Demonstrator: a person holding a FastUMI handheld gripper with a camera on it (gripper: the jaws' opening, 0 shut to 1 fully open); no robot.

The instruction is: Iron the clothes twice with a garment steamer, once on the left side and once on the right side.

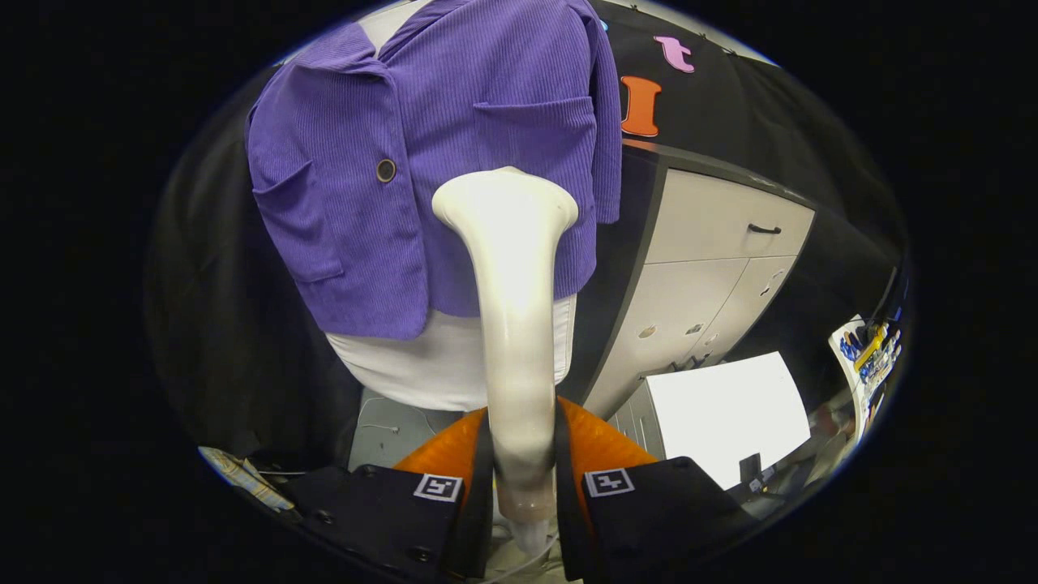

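Item: claw (523, 478) clamped on steamer (509, 268) handle; we should keep its head flat against the purple jacket (438, 162), stroking slowly.

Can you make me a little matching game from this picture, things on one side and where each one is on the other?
Things:
1. steamer
2. purple jacket
3. cabinet
4. button

Places:
A. on the jacket's front
B. clamped between the fingers of the gripper
C. hanging beyond the steamer's head
D. beside the jacket, with a dark handle

Pairs: 1-B, 2-C, 3-D, 4-A
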